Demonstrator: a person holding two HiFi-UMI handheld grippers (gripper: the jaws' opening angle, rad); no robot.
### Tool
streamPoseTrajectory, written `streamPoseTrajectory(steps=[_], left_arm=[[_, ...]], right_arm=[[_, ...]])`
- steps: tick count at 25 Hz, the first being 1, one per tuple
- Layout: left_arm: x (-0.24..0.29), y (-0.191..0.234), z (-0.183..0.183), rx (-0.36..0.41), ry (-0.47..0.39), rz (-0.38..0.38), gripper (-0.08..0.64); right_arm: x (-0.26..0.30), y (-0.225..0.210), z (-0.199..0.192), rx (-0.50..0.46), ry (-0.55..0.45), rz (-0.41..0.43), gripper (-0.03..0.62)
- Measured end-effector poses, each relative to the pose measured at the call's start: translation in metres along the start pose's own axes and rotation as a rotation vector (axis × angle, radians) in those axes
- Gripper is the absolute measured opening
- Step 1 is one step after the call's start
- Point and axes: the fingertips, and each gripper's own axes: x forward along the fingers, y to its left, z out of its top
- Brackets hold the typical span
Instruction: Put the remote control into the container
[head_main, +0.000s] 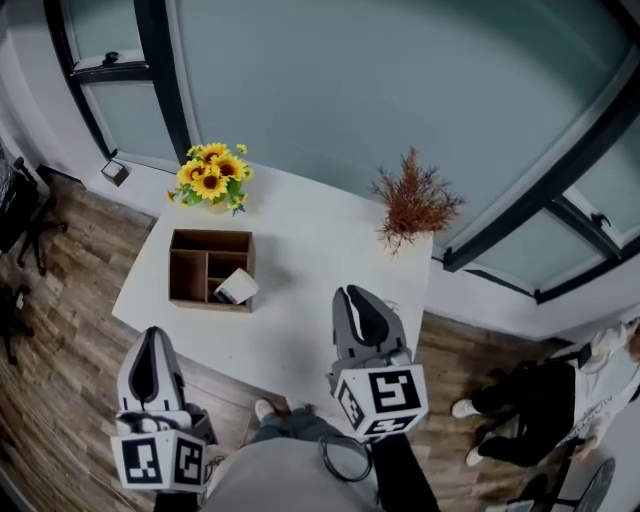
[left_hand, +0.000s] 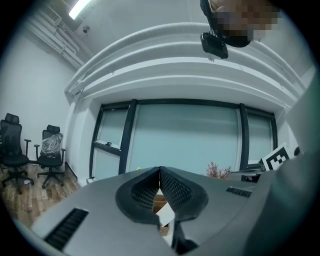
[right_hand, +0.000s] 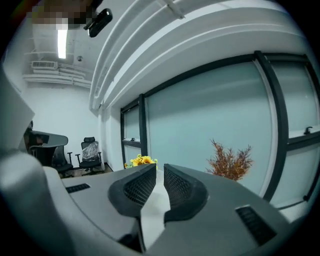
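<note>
A white remote control (head_main: 236, 287) lies tilted in the near right compartment of the brown wooden container (head_main: 185, 270) on the white table (head_main: 310, 250). My left gripper (head_main: 152, 335) hangs off the table's front left corner, over the wooden floor, jaws shut and empty. In the left gripper view the left gripper (left_hand: 159, 170) points at the container (left_hand: 159, 199), and the remote (left_hand: 166, 215) shows below the tips. My right gripper (head_main: 345, 292) hovers over the table's front edge, to the right of the container. In the right gripper view the right gripper (right_hand: 160, 167) shows a narrow slit between its pads, with nothing in it.
A pot of sunflowers (head_main: 212, 175) stands behind the container at the table's back left. A dried reddish plant (head_main: 412, 205) stands at the back right. Glass walls with dark frames rise behind the table. Office chairs (left_hand: 30, 155) stand far left. A person's shoes and legs are at the floor's right.
</note>
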Motion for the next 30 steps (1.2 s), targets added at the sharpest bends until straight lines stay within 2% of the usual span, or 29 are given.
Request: streamPoseTrajectory(steps=[7,13,23,30], left_arm=[[0.016,-0.025,-0.007,0.006,0.019,-0.085,0.009],[0.031,-0.047,-0.012,0.015,0.041,-0.158,0.009],[0.048,-0.074,-0.021,0.039,0.077,-0.245,0.009],[0.056,-0.084,-0.026,0.062,0.098,-0.279,0.009]], right_arm=[[-0.033,-0.078,-0.043,0.171,0.087,-0.180,0.117],[-0.060,-0.119,-0.100,0.274,0.205,-0.293,0.175],[-0.095,-0.134,-0.198,0.360,0.400,-0.398,0.235],[-0.100,-0.127,-0.241,0.402,0.485,-0.418,0.241]])
